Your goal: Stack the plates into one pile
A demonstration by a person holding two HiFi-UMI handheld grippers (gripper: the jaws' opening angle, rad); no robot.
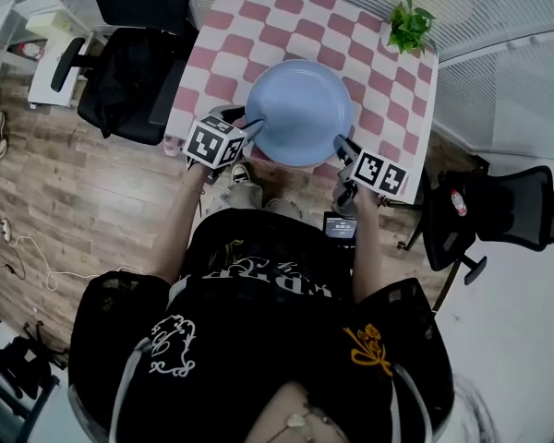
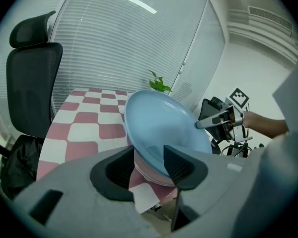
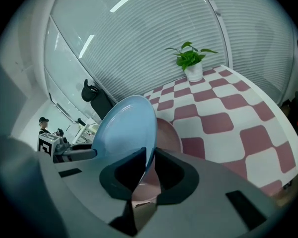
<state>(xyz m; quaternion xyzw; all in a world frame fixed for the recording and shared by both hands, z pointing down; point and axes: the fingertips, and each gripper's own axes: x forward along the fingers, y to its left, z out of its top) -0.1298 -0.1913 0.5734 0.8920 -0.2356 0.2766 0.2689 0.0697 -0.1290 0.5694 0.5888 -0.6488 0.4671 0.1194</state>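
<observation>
Checks of pink and white across the table, with a small potted plant at the far right corner and slatted blinds beyond; black office chair off the left side on wooden floor, second chair to the right on pale floor. Over the near edge of the table, blue plate held from both sides. With the left gripper, pinches the near-left rim: fingers fairly wide apart, closed on the blue plate together with the edge of a pink plate lying right beneath it. With the right gripper, clamps the near-right rim: fingers set much closer, only the thin blue rim between them, pink plate showing just behind. Cannot tell whether the pile rests on the cloth or hangs clear of it
</observation>
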